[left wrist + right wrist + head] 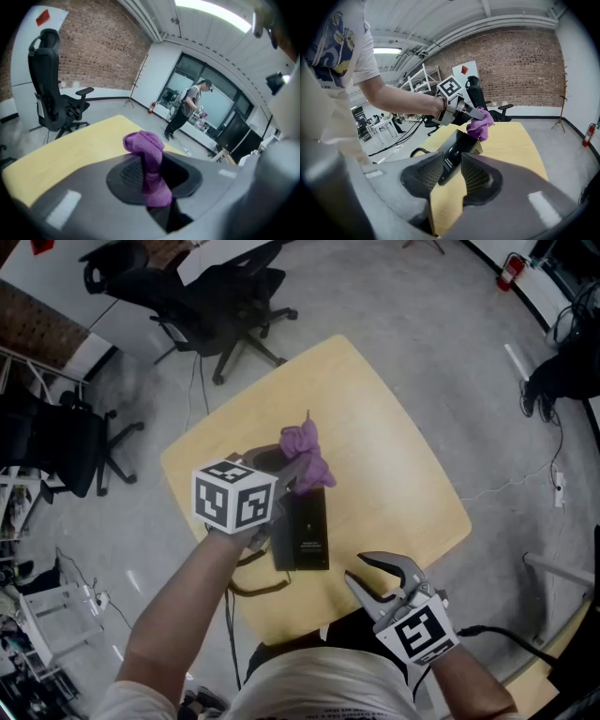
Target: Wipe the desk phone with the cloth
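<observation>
Head view: left tongs [302,471] pinch the purple cloth [307,454] at centre frame, over the desk phone [305,526] on the yellow surface [394,474]. Left gripper view: cloth clamped. Right gripper view: right tongs [451,176] spread, empty; they should steady the phone during strokes.

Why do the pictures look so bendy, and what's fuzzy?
Left gripper view: the wide lens bends the ceiling lines and darkens the corners; the purple cloth is sharp, the left tool close to the lens fuzzy. Right gripper view: same bending, desk phone clear. Head view: even light, soft shadows on the table.
</observation>
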A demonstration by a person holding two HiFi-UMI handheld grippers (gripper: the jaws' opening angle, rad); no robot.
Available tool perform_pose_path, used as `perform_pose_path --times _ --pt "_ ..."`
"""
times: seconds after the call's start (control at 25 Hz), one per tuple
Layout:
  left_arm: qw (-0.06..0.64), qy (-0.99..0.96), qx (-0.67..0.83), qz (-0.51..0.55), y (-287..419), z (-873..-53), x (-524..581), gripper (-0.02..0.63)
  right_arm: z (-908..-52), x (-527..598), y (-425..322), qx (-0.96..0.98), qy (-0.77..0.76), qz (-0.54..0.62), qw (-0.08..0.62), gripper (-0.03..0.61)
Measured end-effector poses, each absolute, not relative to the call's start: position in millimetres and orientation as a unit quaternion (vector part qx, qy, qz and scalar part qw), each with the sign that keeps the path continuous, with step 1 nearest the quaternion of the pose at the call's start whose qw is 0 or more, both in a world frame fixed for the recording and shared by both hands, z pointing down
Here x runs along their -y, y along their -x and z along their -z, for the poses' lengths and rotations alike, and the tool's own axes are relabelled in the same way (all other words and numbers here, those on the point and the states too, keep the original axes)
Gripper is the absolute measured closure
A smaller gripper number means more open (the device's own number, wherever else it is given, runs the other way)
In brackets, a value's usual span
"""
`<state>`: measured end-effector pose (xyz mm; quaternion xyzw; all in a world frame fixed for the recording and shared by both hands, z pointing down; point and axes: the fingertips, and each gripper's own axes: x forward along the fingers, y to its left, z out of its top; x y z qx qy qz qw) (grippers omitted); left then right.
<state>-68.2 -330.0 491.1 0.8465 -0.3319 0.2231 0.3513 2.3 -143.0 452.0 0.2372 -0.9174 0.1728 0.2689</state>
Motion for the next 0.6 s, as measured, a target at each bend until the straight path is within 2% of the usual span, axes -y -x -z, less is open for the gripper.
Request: perform_pose_path --times 0.32,0.6 --pt "0.365 -0.827 0.317 -0.286 59 -531 332 0.523 -457 141 -17 0.912 -0.253 -0.178 0.269 0.457" --pt "0.336 -0.813 0.308 -0.362 59 -556 342 0.523 -462 142 -27 0.910 -0.255 -0.181 0.273 0.457"
